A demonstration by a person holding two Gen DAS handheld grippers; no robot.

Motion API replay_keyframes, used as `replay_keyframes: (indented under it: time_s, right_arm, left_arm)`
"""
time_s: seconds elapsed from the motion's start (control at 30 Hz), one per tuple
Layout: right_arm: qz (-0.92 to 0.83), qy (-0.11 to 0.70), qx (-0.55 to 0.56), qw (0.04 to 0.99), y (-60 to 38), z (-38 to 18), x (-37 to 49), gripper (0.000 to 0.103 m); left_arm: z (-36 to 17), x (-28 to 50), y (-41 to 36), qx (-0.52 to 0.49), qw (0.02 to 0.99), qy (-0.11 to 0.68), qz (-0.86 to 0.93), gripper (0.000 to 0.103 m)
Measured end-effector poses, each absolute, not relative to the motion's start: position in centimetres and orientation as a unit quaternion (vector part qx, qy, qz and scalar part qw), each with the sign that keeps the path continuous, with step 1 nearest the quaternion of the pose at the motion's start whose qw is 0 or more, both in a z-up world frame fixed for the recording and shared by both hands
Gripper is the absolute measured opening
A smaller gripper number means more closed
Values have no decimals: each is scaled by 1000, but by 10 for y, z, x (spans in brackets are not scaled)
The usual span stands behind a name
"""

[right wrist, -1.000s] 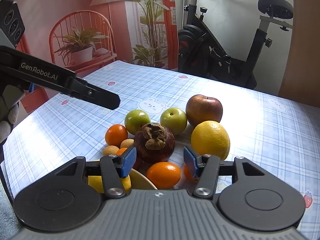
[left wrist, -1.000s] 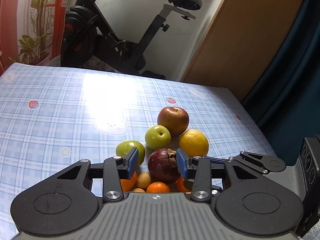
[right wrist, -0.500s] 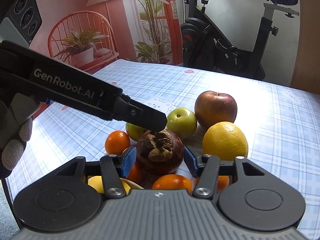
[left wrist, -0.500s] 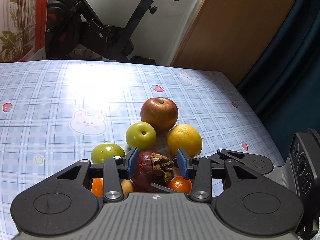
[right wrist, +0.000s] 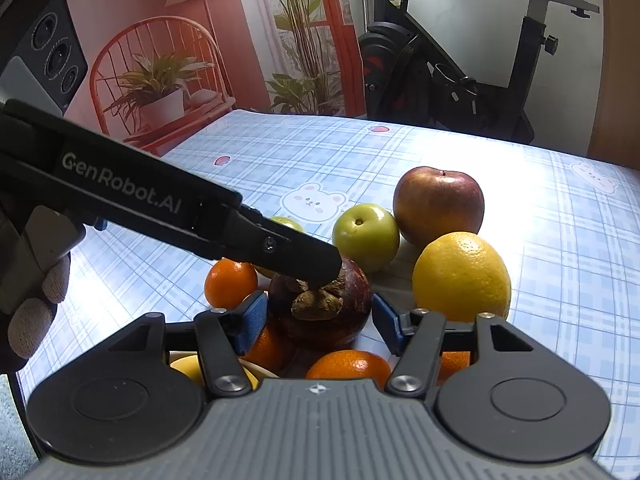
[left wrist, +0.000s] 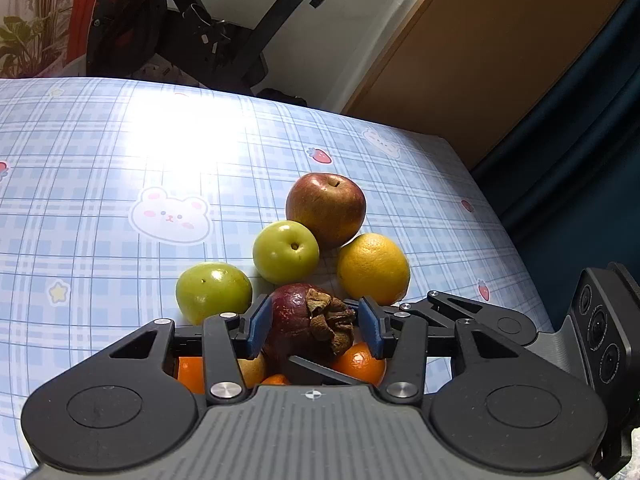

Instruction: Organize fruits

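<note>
Fruit cluster sits on the desk (left wrist: pixel 100 168), covered by a blue plaid cloth with bear and strawberry prints. Mangosteen (left wrist: pixel 308 322) lies at the middle of the cluster, dried calyx turned toward the cameras. Left claw (left wrist: pixel 312 326): blue pads spread, one on either side of the mangosteen, left pad at or nearly at the rind, right pad just beside the calyx; contact cannot be confirmed from this view. Right claw (right wrist: pixel 318 320): pads also spread and straddling the same mangosteen (right wrist: pixel 320 304), with a visible gap on the right side. In the right wrist view one dark finger of the left claw crosses from 9 o'clock and its tip rests over the top of the mangosteen. Around the mangosteen, left wrist view: red apple (left wrist: pixel 326 209) at 12 o'clock, far side; green fruit (left wrist: pixel 286 252) just in front of it, touching or nearly so; second green fruit (left wrist: pixel 214 293) at 10 o'clock; large yellow-orange citrus (left wrist: pixel 374 269) at 2 o'clock. Small tangerines (left wrist: pixel 360 364) lie under and behind the pads at 5 and 7 o'clock, partly hidden. An exercise bike (right wrist: pixel 460 68) stands past the far edge of the desk; potted plants (right wrist: pixel 160 88) at 10 o'clock in the right wrist view.
</note>
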State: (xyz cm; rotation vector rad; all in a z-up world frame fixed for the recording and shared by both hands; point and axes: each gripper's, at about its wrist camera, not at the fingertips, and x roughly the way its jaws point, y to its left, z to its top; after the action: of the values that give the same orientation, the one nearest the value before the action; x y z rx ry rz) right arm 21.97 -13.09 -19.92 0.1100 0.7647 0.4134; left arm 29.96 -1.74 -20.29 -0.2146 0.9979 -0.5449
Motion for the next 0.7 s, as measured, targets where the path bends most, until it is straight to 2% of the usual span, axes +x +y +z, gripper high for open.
replay_keyframes:
  time_s: [0.7]
  right_arm:
    - [197, 376, 58, 904, -125, -205, 229, 63]
  left_arm:
    - [-206, 304, -7, -130, 833, 472, -257, 49]
